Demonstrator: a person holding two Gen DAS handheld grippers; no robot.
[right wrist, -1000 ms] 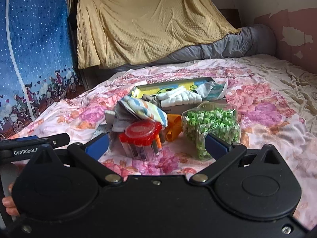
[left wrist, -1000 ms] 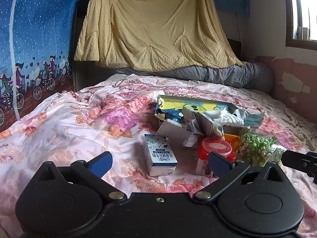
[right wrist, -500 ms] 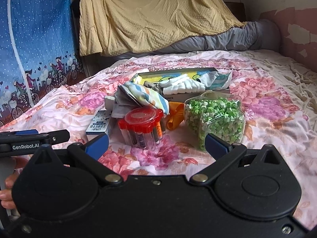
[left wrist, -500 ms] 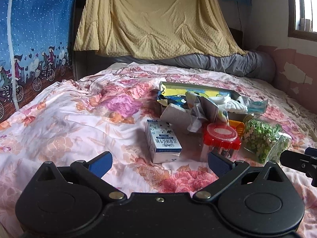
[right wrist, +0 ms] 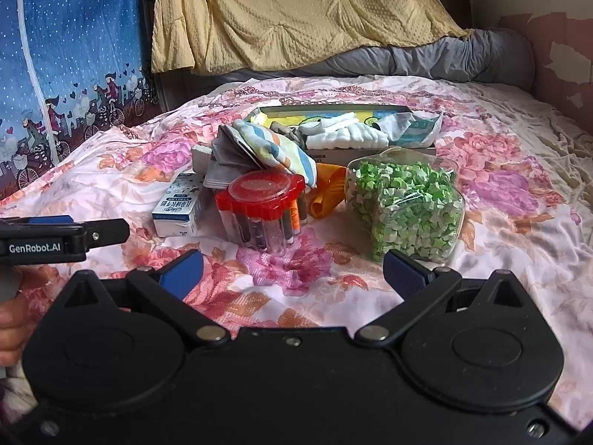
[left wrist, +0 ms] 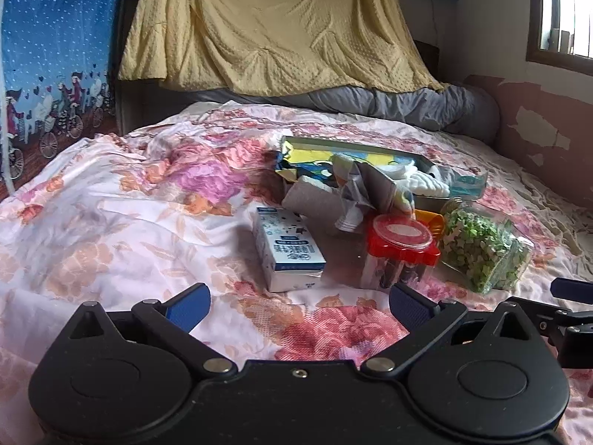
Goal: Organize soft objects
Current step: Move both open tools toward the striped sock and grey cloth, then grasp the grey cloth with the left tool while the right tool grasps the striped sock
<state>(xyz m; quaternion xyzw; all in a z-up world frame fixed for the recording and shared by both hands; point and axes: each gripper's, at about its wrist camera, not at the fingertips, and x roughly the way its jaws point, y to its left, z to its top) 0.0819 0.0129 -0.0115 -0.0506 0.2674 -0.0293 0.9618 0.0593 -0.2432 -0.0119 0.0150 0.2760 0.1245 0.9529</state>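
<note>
On the floral bed (right wrist: 500,200), an open box (right wrist: 370,107) holds white folded cloths (right wrist: 344,137); a striped cloth (right wrist: 274,148) is draped just in front of it, above the red-lidded vial holder (right wrist: 265,200). The cloth is probably light and limp, best pinched at a bunched fold. The left gripper (left wrist: 296,300) and right gripper (right wrist: 292,270) hover short of the pile, fingers spread wide, holding nothing.

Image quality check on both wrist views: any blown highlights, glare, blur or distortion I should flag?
Left wrist view: the window at top right is blown out white; fisheye bends the edges; the bed items stay sharp. Right wrist view: even, soft daylight, only mild sheen on the red lid and the bag of green bits; no motion blur; the edges curve likewise.
</note>
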